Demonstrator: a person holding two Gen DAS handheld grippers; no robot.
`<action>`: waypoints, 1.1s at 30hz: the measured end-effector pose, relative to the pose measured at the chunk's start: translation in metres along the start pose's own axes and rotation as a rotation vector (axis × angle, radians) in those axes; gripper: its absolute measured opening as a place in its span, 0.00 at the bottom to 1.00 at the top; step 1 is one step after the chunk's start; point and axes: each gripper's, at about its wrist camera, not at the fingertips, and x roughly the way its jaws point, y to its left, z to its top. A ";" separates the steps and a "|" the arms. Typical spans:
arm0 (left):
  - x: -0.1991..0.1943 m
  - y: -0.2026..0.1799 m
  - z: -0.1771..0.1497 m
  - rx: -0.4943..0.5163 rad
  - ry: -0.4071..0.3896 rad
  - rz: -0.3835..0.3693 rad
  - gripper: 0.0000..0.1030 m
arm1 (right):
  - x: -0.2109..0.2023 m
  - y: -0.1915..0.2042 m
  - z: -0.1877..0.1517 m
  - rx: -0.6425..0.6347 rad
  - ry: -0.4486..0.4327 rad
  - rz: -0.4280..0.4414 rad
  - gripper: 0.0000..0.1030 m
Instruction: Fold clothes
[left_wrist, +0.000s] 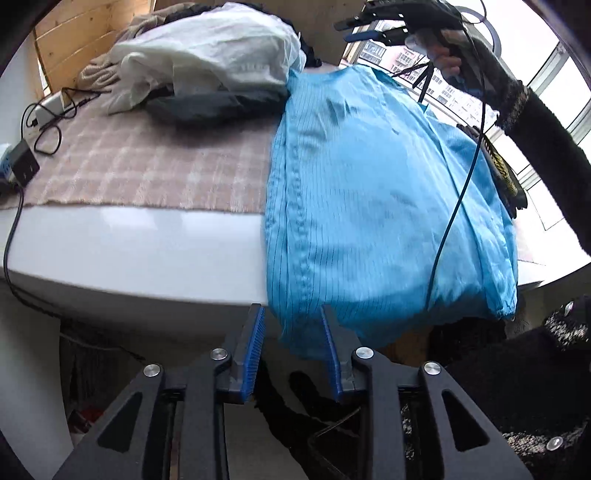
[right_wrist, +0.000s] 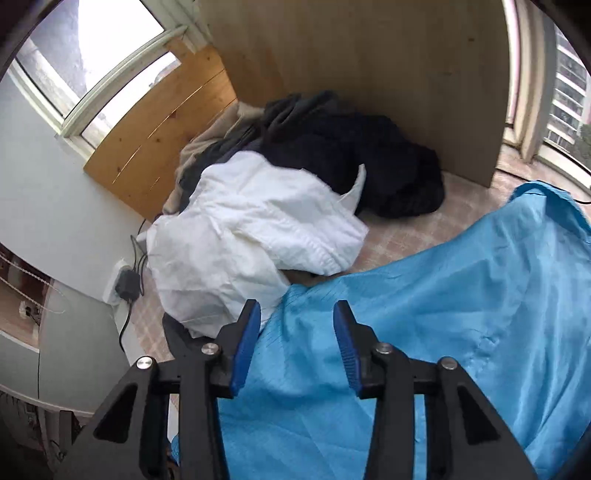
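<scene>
My left gripper (left_wrist: 291, 314) open, shirt (left_wrist: 369, 206) hem between fingers, overhanging table (left_wrist: 147, 251) edge. Right gripper (right_wrist: 295, 314) open above shirt; clothes pile (right_wrist: 258, 236) beside shirt.

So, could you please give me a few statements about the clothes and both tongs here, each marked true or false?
1. The blue garment hangs over the near edge of the table. True.
2. The left tongs are clamped shut on the blue garment. False: their fingers stand apart at its hanging hem, gripping nothing.
3. A white garment lies bunched beside the blue one. True.
4. The right tongs hold the white garment. False: they are open above the blue garment.
5. The dark clothes sit folded in a neat stack. False: they lie in a crumpled heap by the wooden board.
</scene>
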 end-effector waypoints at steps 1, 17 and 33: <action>0.002 -0.005 0.017 0.025 -0.015 0.007 0.44 | -0.003 -0.018 0.017 0.024 -0.021 -0.055 0.40; 0.077 0.022 0.073 0.092 0.155 -0.065 0.52 | 0.082 -0.015 0.018 0.027 0.157 -0.099 0.36; 0.086 0.020 0.059 0.141 0.164 -0.155 0.55 | 0.215 0.072 0.044 -0.226 0.464 -0.304 0.41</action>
